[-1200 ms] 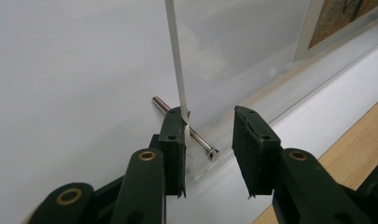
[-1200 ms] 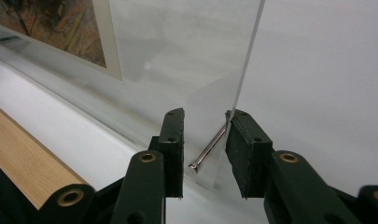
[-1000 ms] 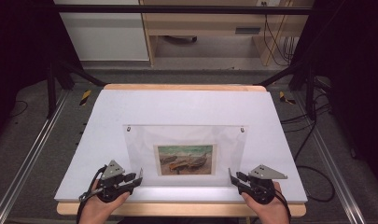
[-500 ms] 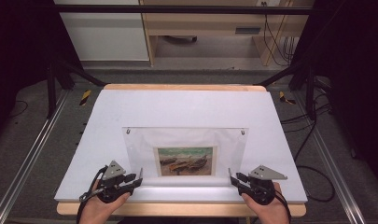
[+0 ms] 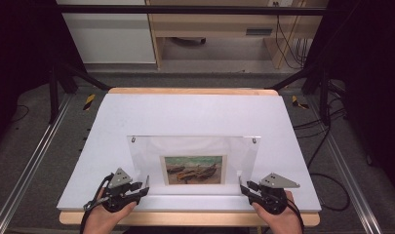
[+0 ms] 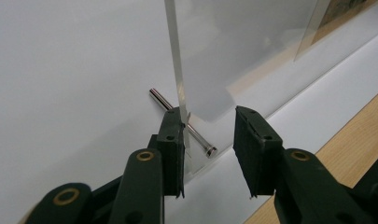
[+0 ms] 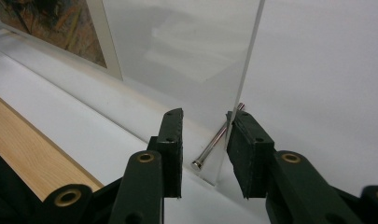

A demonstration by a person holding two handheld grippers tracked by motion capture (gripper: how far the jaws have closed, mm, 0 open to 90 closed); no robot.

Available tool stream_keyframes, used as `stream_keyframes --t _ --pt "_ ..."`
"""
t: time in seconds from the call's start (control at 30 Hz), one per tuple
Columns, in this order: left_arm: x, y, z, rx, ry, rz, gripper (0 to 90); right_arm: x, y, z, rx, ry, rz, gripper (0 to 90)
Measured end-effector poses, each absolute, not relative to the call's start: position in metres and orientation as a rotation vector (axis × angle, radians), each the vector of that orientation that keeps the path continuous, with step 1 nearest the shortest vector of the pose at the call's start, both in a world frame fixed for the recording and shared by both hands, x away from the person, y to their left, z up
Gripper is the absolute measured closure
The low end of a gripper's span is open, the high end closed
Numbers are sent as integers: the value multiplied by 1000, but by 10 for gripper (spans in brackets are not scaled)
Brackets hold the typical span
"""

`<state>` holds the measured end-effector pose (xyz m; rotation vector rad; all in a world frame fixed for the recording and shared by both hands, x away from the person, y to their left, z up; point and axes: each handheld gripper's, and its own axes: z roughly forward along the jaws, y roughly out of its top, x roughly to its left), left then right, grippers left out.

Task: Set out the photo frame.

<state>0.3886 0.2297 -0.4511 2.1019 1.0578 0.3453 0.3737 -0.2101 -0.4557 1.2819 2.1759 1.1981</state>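
Note:
A clear acrylic picture frame [image 5: 195, 146] stands on the white board [image 5: 185, 112], with a painted print [image 5: 193, 169] low in its middle. My left gripper [image 5: 145, 185] sits at the frame's lower left corner and my right gripper [image 5: 244, 186] at its lower right corner. In the left gripper view the pane's edge [image 6: 177, 70] rests against one pad of the left gripper [image 6: 207, 121]; the other pad stands apart, and a metal pin [image 6: 168, 105] pokes through the pane. In the right gripper view the pane edge [image 7: 247, 70] touches one pad of the right gripper [image 7: 205, 119], beside a second pin [image 7: 217, 137]. Both grippers are open.
The wooden table edge [image 5: 185, 218] runs just below the board, close to both hands. Metal rails [image 5: 29, 165] flank the table, and cables [image 5: 326, 141] lie on the floor at right. A shelf unit [image 5: 209, 29] stands beyond the table.
The frame's top edge has shifted slightly toward me in the high view. Both hands and grippers have kept their places at the lower corners.

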Motion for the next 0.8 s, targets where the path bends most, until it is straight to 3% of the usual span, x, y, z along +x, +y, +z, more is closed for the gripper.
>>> stream_keyframes --t 0.8 --pt "390 229 -453 2109 1056 326 610 373 -209 -457 1274 2179 1200 629"
